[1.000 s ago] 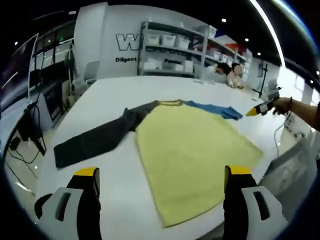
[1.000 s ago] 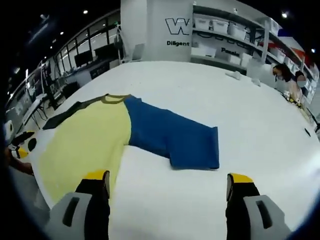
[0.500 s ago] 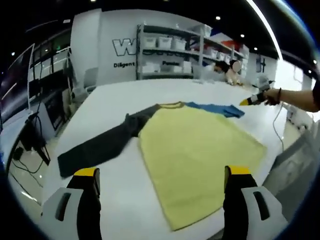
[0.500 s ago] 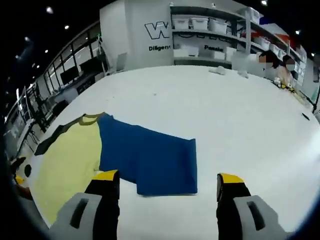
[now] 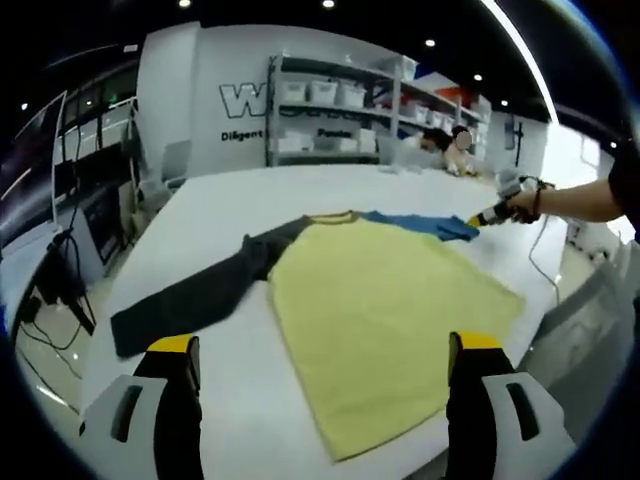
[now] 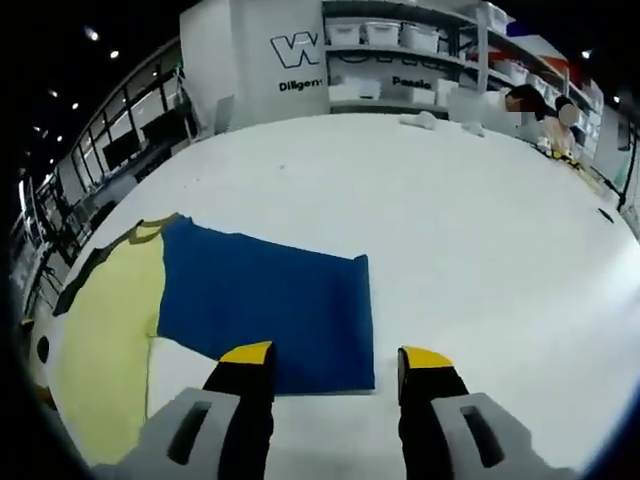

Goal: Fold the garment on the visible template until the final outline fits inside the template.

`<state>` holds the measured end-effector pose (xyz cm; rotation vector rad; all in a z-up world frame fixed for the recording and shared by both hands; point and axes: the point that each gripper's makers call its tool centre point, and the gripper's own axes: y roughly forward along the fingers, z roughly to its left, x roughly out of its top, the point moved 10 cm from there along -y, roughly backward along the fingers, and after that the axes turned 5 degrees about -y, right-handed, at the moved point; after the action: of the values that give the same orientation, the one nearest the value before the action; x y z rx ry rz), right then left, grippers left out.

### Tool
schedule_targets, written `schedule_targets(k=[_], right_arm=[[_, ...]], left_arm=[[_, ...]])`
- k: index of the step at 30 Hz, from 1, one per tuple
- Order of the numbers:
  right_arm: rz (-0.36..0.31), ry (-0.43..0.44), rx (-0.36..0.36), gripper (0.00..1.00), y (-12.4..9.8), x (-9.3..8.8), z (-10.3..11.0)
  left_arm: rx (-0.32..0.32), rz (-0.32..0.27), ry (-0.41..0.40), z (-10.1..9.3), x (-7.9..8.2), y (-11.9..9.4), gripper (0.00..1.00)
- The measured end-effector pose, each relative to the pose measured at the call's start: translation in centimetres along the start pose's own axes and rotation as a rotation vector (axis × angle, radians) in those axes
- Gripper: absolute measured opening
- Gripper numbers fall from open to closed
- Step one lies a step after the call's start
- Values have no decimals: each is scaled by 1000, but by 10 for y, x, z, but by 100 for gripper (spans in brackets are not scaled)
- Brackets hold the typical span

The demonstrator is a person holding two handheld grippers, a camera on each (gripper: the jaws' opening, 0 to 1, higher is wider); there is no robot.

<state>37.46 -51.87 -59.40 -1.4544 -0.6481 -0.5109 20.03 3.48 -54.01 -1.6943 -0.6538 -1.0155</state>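
The shirt [image 5: 390, 330] lies flat and unfolded on the white table [image 6: 480, 230], so all folding is left: my right gripper [image 6: 331, 357], jaws apart, nears the blue sleeve [image 6: 270, 300]; my left gripper [image 5: 325, 345] hangs open.

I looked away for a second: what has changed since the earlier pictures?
The right gripper has moved in on the blue sleeve's cuff end, its jaws narrowing but not yet gripping. The left gripper stays open, hovering over the yellow body. The dark sleeve lies flat on the white table as before.
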Motion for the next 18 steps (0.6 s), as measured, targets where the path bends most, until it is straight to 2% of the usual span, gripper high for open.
schedule_targets(k=[5, 12, 18], right_arm=[[0, 14, -19, 26, 3, -5, -4], [-12, -5, -59, 8, 6, -8, -6], [4, -10, -93, 0, 11, -4, -11]], left_arm=[[0, -4, -9, 0, -1, -1, 97], [-3, -11, -3, 2, 0, 0, 96], [-15, -2, 0, 0, 0, 3, 96]])
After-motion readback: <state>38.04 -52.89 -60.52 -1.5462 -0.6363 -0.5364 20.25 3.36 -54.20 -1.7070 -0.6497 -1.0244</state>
